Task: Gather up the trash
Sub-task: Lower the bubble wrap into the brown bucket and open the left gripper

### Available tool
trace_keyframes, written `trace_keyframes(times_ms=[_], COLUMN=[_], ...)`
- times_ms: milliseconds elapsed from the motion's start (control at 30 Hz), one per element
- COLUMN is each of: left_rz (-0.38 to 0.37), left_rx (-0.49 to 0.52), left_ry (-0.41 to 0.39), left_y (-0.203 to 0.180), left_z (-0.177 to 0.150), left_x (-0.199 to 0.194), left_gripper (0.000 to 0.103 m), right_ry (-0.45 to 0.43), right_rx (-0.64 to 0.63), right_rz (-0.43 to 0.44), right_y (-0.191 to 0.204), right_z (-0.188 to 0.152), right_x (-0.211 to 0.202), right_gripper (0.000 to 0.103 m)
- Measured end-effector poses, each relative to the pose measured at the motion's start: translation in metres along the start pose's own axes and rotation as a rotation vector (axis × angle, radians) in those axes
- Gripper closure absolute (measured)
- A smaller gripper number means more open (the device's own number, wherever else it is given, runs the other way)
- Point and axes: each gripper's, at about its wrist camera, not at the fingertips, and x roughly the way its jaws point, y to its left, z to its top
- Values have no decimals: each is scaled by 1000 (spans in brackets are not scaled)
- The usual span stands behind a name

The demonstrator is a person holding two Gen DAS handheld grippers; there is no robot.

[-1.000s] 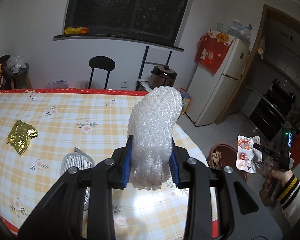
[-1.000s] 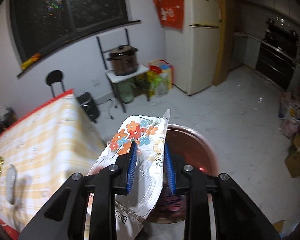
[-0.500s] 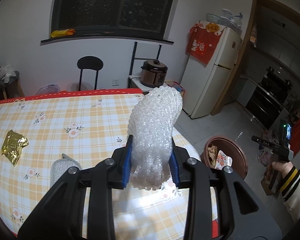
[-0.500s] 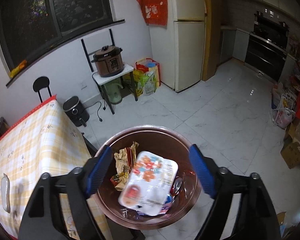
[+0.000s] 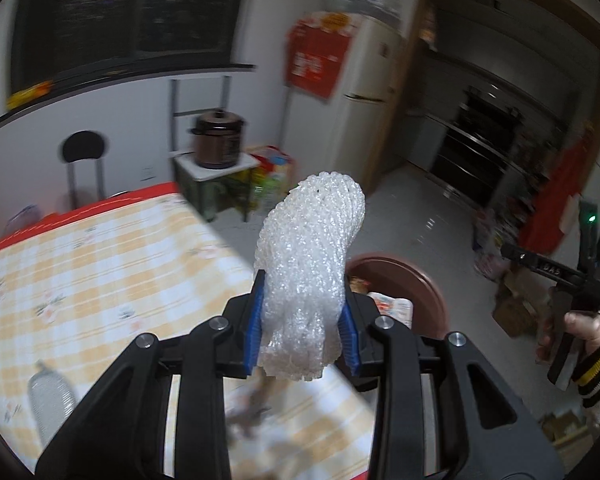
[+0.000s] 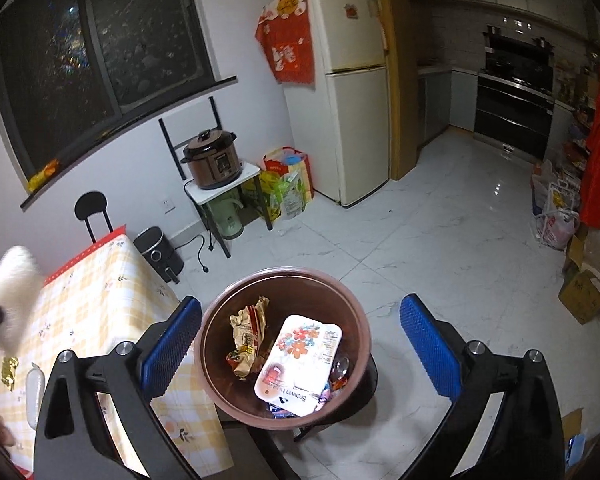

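Foam netting (image 5: pixel 308 276) clamped between the blue pads of the left gripper (image 5: pixel 302 330), upright and clear of the checked surface (image 5: pixel 100 272), on its way toward the brown bin (image 6: pixel 284 344) on the floor beside that surface. Right gripper (image 6: pixel 300 344) spread wide above the bin, jaws just opened, nothing between them; flowered packet (image 6: pixel 300 360) lying inside among other wrappers. Gold wrapper (image 6: pixel 9 370) yet to collect.

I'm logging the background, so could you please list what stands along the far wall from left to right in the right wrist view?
Black chair → air fryer → brown cooker on its stand → bags → fridge → oven.
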Motion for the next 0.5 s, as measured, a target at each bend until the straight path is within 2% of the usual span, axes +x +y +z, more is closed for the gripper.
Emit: trace_keyframes(times_ms=[267, 333, 367, 400, 500], left_rz=[-165, -198, -224, -226, -218], left_rx=[110, 132, 152, 166, 209], left_ry=[51, 49, 40, 29, 1], left_y=[-86, -106, -119, -127, -142], left_z=[27, 32, 36, 38, 41], left_x=[84, 98, 105, 107, 106], left_gripper=[67, 53, 35, 24, 17], right_ry=[-17, -11, -6, -1, 9], right_rx=[57, 68, 76, 83, 106], right_rz=[-45, -62, -74, -84, -103], right_y=[-39, -48, -54, -58, -69], right_z=[-16, -21, -24, -27, -30], right_x=[-37, -42, -44, -45, -47], right_gripper=[5, 5, 5, 5, 5])
